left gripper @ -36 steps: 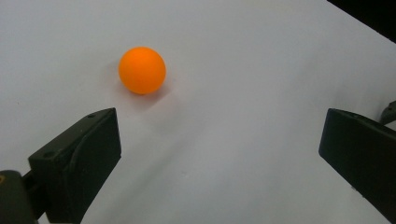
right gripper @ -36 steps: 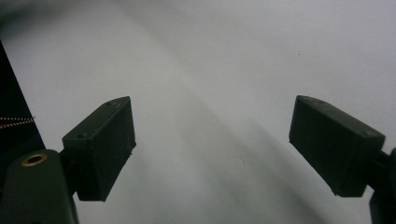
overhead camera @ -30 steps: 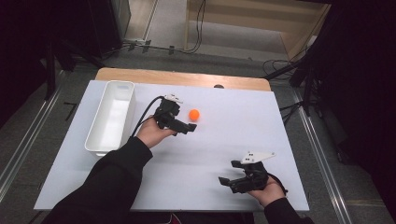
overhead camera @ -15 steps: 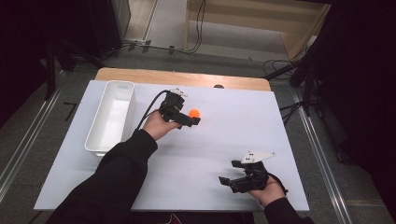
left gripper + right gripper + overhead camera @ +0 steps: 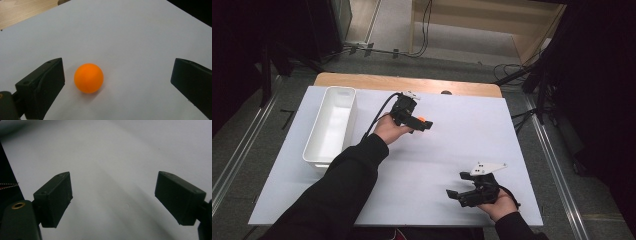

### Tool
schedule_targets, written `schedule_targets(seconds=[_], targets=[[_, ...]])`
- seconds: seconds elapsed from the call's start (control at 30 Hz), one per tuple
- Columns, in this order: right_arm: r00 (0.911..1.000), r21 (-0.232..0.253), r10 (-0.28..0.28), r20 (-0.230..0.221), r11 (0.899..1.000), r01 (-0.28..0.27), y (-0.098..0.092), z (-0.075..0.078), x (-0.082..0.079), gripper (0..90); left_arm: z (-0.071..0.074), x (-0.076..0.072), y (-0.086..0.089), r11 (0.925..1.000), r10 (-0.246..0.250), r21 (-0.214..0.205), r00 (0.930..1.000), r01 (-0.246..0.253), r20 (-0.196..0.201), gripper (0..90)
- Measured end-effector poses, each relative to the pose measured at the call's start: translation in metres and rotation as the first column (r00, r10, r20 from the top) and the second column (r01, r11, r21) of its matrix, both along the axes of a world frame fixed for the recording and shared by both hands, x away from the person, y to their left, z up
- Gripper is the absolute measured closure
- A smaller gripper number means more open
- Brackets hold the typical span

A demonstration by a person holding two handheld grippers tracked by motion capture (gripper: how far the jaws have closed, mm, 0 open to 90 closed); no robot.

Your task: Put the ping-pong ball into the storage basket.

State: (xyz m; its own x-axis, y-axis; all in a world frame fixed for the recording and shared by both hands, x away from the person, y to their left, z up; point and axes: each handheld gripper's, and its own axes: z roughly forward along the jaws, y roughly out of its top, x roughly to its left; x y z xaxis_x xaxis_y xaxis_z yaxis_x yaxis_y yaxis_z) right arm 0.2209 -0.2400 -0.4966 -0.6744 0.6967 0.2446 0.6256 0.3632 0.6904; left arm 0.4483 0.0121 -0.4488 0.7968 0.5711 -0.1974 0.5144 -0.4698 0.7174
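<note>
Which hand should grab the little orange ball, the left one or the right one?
The left. Its tongs are open with the orange ball already lying between them, nearer one side. The right tongs sit open far away at the near edge of the white table, so they would probably need a long reach.

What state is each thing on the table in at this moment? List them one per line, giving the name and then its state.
Left gripper: open, fingers on either side of the ball, not closed on it.
Orange ball: resting on the white table top, nearer one finger, ungripped.
Right gripper: open, holding nothing, low over the table near the front edge.
White bin: upright, looks empty.
</note>
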Motion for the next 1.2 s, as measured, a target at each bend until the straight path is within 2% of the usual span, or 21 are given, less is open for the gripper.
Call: schedule_targets(seconds=[0.13,0.17,0.33,0.47,0.5,0.57,0.67,0.73,0.8,0.97,1.03,1.2], targets=[[1.0000,0.000,0.002,-0.001,1.000,-0.002,0.000,0.000,0.000,13.2,-0.001,0.006,-0.002,0.9995,0.021,0.022,0.9997,-0.022,0.015,0.0],[1.0000,-0.001,0.000,-0.006,1.000,0.000,0.001,0.000,0.000,13.1,-0.001,0.006,-0.005,0.9993,0.032,0.016,0.9988,-0.033,0.038,0.0],[1.0000,-0.002,-0.002,-0.002,1.000,0.002,0.000,0.000,0.000,13.1,-0.004,0.015,-0.011,0.9983,0.035,0.044,0.9988,-0.037,0.033,0.0],[1.0000,-0.001,-0.001,-0.002,1.000,0.001,0.000,0.000,0.000,13.1,-0.005,0.020,-0.012,0.9975,0.051,0.046,0.9982,-0.053,0.032,0.0],[1.0000,-0.001,-0.001,-0.002,1.000,0.001,0.000,0.000,0.000,13.1,-0.006,0.021,-0.012,0.9977,0.057,0.034,0.9978,-0.058,0.035,0.0],[1.0000,-0.002,-0.002,-0.007,1.000,0.002,0.000,0.000,0.000,13.1,-0.008,0.026,-0.014,0.9974,0.061,0.037,0.9979,-0.062,0.022,0.0],[1.0000,-0.001,-0.001,-0.007,1.000,0.001,0.000,0.000,0.000,13.1,-0.008,0.028,-0.016,0.9966,0.061,0.054,0.9976,-0.063,0.034,0.0],[1.0000,-0.001,0.002,-0.006,1.000,-0.002,0.000,0.000,-0.001,13.1,-0.010,0.030,-0.017,0.9958,0.086,0.029,0.9959,-0.087,0.028,0.0],[1.0000,-0.002,0.003,-0.001,1.000,-0.003,0.000,0.000,0.000,13.2,-0.012,0.031,-0.017,0.9961,0.085,0.020,0.9960,-0.086,0.028,0.0],[1.0000,-0.001,0.003,0.001,1.000,-0.003,0.000,0.000,-0.001,13.1,-0.019,0.033,-0.017,0.9956,0.089,0.027,0.9956,-0.090,0.031,0.0],[1.0000,0.000,0.004,-0.004,1.000,-0.004,0.000,0.000,-0.001,13.1,-0.021,0.034,-0.018,0.9923,0.121,0.023,0.9922,-0.122,0.031,0.0],[1.0000,-0.005,0.004,-0.006,1.000,-0.004,0.000,0.000,-0.001,13.1,-0.026,0.033,-0.015,0.9945,0.103,-0.018,0.9945,-0.103,0.019,0.0]])
